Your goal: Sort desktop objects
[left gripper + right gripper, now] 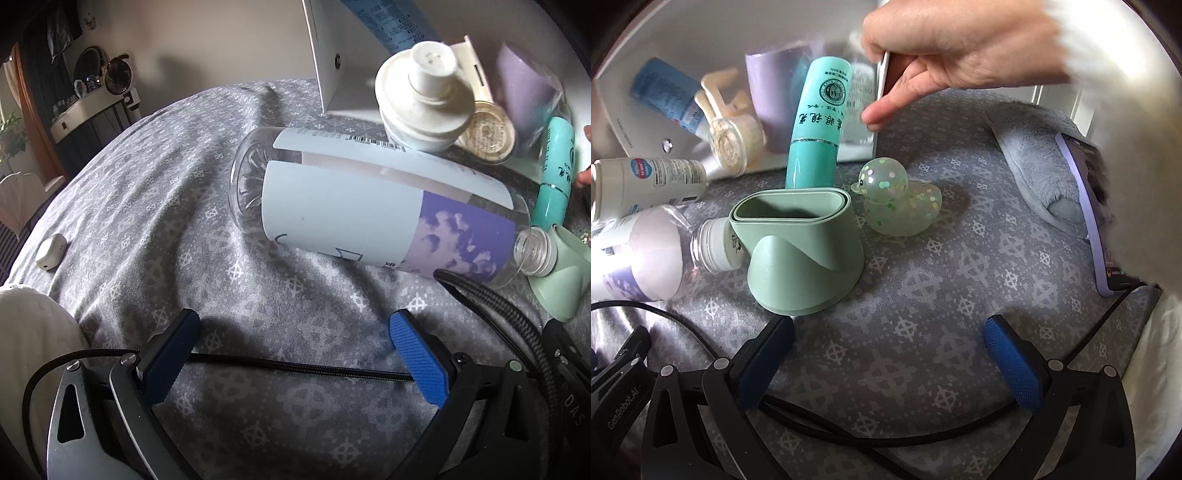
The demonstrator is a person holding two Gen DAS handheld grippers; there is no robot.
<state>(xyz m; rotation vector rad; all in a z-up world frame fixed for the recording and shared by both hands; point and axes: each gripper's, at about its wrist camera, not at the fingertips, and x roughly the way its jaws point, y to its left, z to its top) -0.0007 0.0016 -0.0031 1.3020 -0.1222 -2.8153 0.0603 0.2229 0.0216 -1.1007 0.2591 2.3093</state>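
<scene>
Blue-padded left gripper (295, 354) gapes empty; the bottle (373, 210) lies on its side at twelve o'clock, long axis running nine to four. Right gripper (888, 354), also agape, sits farther away, the holder (801, 251) at eleven.

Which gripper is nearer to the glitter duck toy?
Right. The right gripper is open just in front of the glitter duck toy; the left gripper faces the lying clear bottle, duck out of its view.
</scene>
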